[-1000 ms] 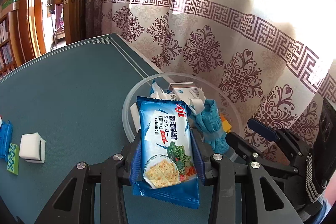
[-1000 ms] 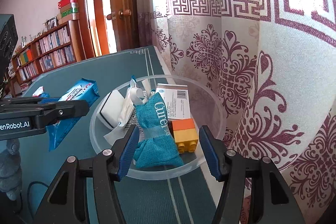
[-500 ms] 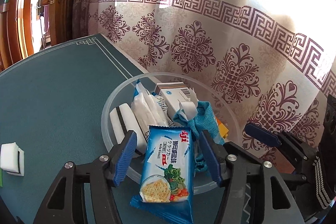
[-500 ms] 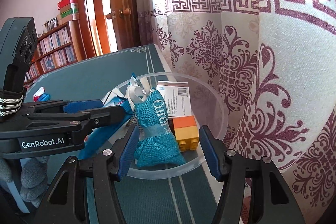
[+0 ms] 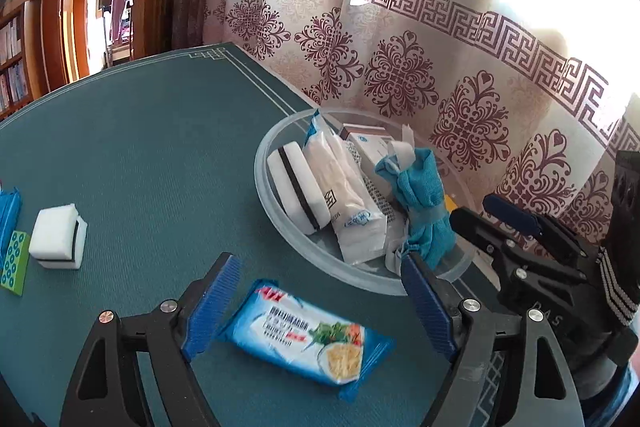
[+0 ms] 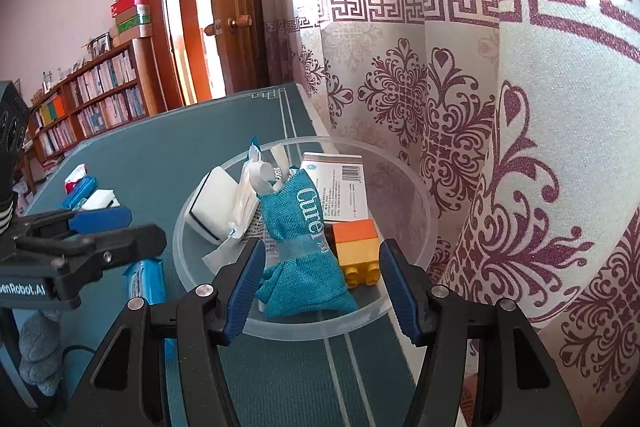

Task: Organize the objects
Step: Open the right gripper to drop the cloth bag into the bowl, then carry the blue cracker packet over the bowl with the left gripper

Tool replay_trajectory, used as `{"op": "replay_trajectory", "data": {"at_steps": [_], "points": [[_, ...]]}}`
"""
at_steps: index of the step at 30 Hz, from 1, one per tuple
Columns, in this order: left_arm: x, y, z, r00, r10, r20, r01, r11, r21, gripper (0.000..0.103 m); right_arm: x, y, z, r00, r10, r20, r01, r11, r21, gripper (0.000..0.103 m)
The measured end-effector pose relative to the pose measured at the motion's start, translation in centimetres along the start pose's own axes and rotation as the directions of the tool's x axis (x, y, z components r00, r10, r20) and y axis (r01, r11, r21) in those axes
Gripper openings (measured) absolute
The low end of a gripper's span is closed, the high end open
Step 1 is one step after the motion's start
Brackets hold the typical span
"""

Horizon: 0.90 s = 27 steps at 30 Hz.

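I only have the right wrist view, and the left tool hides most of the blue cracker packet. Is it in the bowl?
Observer: No. The cracker packet lies on the green mat, just outside the bowl.
Operator: Is the left tool gripping it?
Observer: No. The left tool is opening, and its pads are clear of the packet on both sides.
Operator: Anything else outside the bowl?
Observer: A green dotted piece lies beside a white sponge.

A blue cracker packet [image 5: 308, 339] lies flat on the table [image 5: 140, 155], just beside the clear bowl [image 5: 266, 183] of sundries
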State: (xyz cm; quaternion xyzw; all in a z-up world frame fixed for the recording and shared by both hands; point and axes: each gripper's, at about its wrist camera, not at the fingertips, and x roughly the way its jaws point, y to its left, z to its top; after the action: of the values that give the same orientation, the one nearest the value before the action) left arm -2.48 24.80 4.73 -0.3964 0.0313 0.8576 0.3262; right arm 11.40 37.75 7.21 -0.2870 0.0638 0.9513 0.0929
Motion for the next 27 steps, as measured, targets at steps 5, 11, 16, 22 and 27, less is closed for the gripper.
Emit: {"op": "replay_trajectory", "data": {"at_steps": [5,11,16,22,27], "points": [[0.3,0.6,-1.6,0.997,0.029,-0.07,-0.032,0.999,-0.044,0.087,-0.2,0.1,0.0,1.0,0.004,-0.001,-0.004,1.0,-0.001,0.061],[1.3,0.7,-1.9,0.992,0.062,-0.114,-0.071,0.994,-0.079,0.09,-0.4,0.6,0.0,1.0,0.014,0.007,-0.014,1.0,-0.01,0.061],[2.9,0.5,-2.1,0.98,0.11,-0.167,-0.123,0.99,-0.072,0.093,-0.3,0.7,-0.1,1.0,0.02,0.003,-0.02,1.0,-0.014,0.061],[2.4,0.7,-2.6,0.978,0.129,-0.164,-0.137,0.99,-0.043,0.086,0.0,0.5,-0.1,1.0,0.022,-0.001,-0.022,1.0,-0.008,0.061],[2.0,0.6,-2.9,0.976,0.125,-0.176,-0.131,0.991,-0.025,0.064,0.1,0.6,-0.1,1.0,0.024,-0.003,-0.024,1.0,-0.01,0.061]]}}
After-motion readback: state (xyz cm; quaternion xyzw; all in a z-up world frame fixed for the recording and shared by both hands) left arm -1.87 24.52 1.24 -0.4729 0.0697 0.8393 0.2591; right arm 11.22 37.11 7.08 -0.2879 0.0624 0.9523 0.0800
